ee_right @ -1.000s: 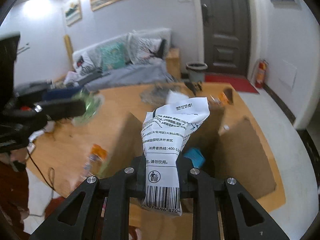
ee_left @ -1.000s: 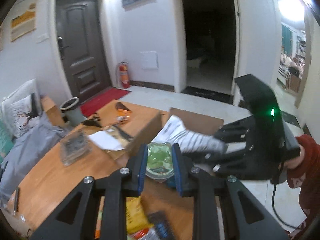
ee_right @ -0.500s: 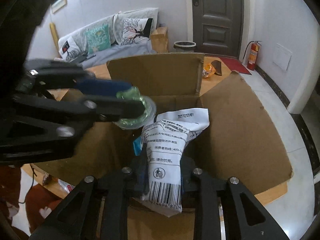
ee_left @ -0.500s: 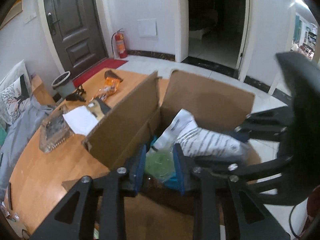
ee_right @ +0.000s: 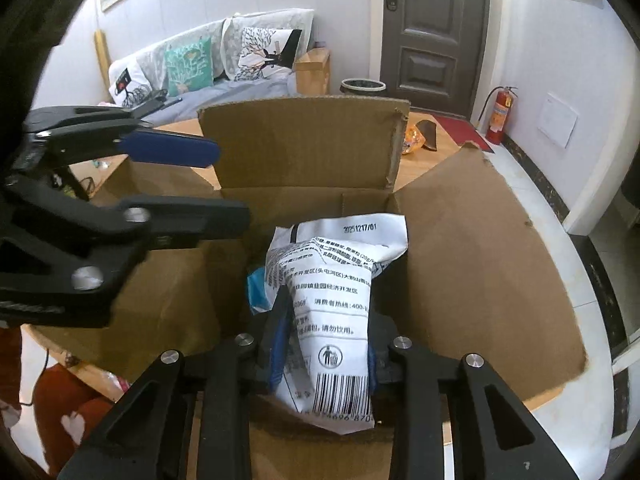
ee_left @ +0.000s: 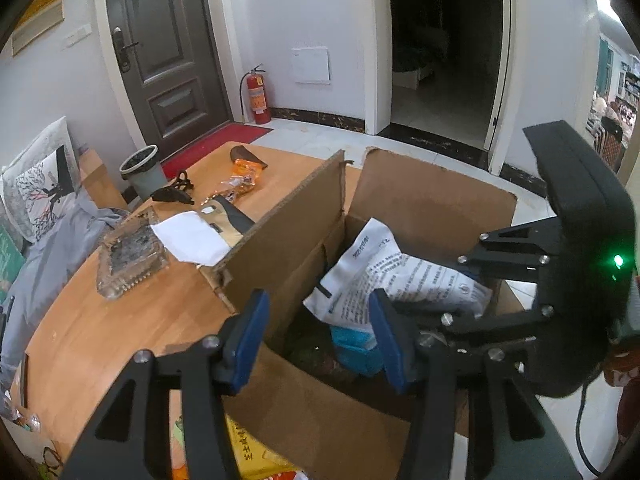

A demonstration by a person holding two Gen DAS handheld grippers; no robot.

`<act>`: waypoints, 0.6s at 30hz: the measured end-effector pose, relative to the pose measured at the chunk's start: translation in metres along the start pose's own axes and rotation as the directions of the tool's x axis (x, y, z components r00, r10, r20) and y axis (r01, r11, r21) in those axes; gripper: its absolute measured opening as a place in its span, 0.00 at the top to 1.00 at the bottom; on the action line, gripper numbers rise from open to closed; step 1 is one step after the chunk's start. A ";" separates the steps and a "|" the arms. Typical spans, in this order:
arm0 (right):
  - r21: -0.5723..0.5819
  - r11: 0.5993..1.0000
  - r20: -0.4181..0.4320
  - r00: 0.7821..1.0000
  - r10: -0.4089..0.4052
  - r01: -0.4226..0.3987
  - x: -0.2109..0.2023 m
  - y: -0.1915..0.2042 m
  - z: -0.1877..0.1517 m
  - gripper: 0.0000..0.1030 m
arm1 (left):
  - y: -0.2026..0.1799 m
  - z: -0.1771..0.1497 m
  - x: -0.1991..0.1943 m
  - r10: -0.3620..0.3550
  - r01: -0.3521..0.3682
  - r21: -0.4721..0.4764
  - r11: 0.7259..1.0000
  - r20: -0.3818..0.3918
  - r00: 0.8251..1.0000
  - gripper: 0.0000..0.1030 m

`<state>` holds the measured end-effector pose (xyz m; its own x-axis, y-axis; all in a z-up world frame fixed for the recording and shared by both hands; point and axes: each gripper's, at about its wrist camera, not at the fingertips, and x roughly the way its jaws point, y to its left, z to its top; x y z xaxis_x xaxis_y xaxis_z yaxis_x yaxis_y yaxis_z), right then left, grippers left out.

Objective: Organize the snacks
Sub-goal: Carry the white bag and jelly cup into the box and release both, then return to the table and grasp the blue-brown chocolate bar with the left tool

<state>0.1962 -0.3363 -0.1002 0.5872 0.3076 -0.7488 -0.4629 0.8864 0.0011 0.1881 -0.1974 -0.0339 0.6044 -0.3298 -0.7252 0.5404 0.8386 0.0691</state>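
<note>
An open cardboard box point(ee_left: 432, 204) stands on the round wooden table point(ee_left: 100, 328). My left gripper point(ee_left: 320, 336) is open and empty over the box's near left corner. My right gripper point(ee_right: 326, 344) is shut on a white printed snack packet point(ee_right: 336, 280) and holds it down inside the box point(ee_right: 304, 152). The packet point(ee_left: 384, 272) also shows in the left wrist view, with a blue pack point(ee_left: 356, 348) under it in the box. The green item that the left gripper held is not visible now.
On the table left of the box lie a glass tray point(ee_left: 132, 252), white paper point(ee_left: 192, 236), orange snack packets point(ee_left: 240, 180) and a black tool point(ee_left: 174, 192). A yellow packet point(ee_left: 256, 456) lies at the near edge. A bin point(ee_left: 142, 172) and sofa stand beyond.
My left gripper has opened and let go of the green item into the box. My right gripper has lowered the white packet deeper into the box.
</note>
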 end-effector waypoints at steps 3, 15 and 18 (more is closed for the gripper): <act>0.020 1.000 0.028 1.000 0.012 -0.012 0.001 -0.001 0.005 0.85 | 0.006 -0.002 -0.006 0.005 -0.005 -0.014 1.000 0.011 1.000 0.53; -0.014 0.999 -0.091 0.995 -0.036 0.035 0.013 0.003 0.017 0.63 | 0.008 -0.011 -0.027 -0.006 0.007 -0.027 1.000 0.028 1.000 0.47; -0.003 0.999 -0.097 0.995 -0.034 0.034 0.006 0.002 0.011 0.60 | 0.010 -0.017 -0.041 0.010 -0.008 -0.032 0.999 0.043 0.999 0.42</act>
<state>0.2061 -0.3290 -0.0974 0.5354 0.2426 -0.8090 -0.4450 0.8951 -0.0261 0.1585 -0.1686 -0.0151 0.6341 -0.3397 -0.6946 0.5165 0.8546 0.0535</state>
